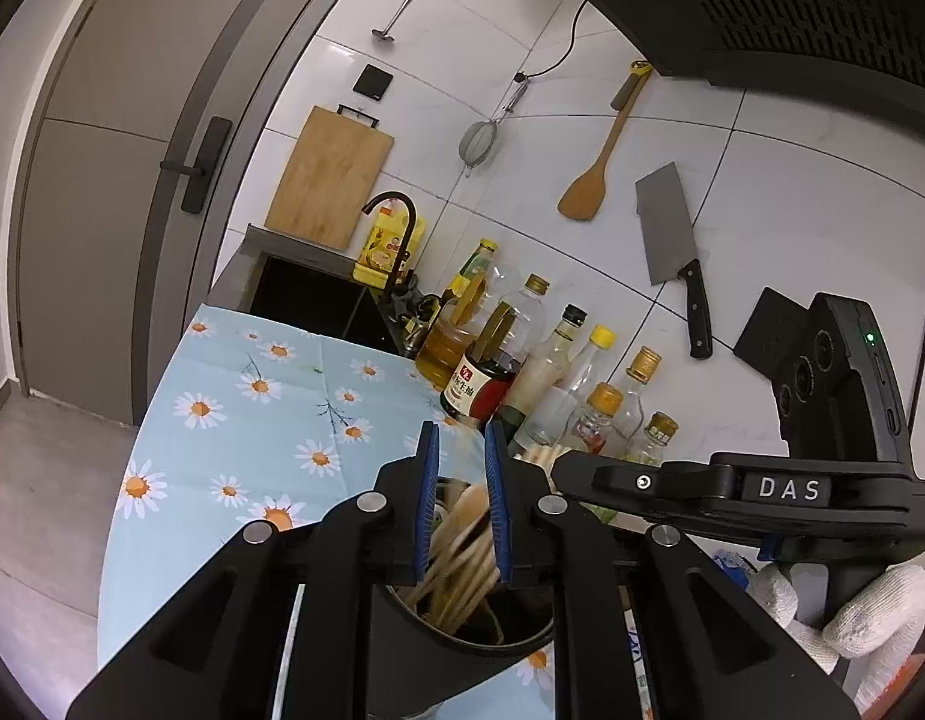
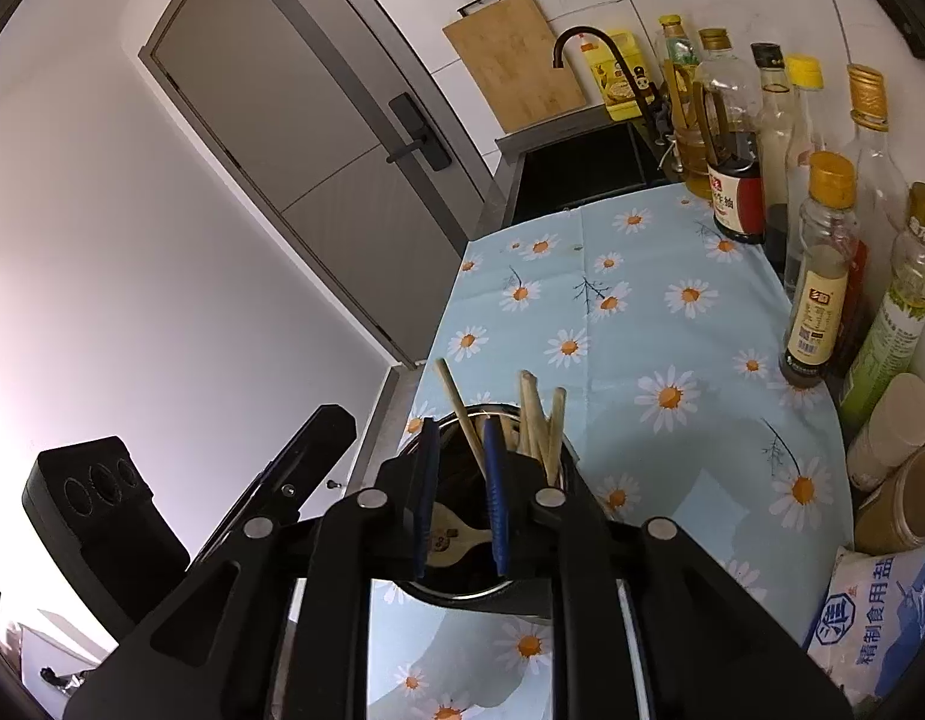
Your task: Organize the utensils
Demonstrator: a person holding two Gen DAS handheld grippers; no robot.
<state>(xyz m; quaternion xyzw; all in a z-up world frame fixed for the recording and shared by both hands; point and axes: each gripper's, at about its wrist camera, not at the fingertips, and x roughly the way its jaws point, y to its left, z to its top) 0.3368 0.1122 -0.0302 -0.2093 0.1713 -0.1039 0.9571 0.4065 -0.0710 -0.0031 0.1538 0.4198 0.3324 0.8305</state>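
smooth daisy-print cloth (image 2: 642, 312) covers the counter; both tools, left tool (image 1: 460, 480) and right tool (image 2: 460, 480), stand slightly spread over wooden chopsticks (image 2: 540, 420) in a round dark holder (image 2: 462, 591), pinching nothing.

Pale blue daisy-print tablecloth (image 2: 642, 324), black holder (image 2: 462, 591), tan wooden chopsticks (image 2: 543, 420), blue-padded tongs (image 2: 459, 498)
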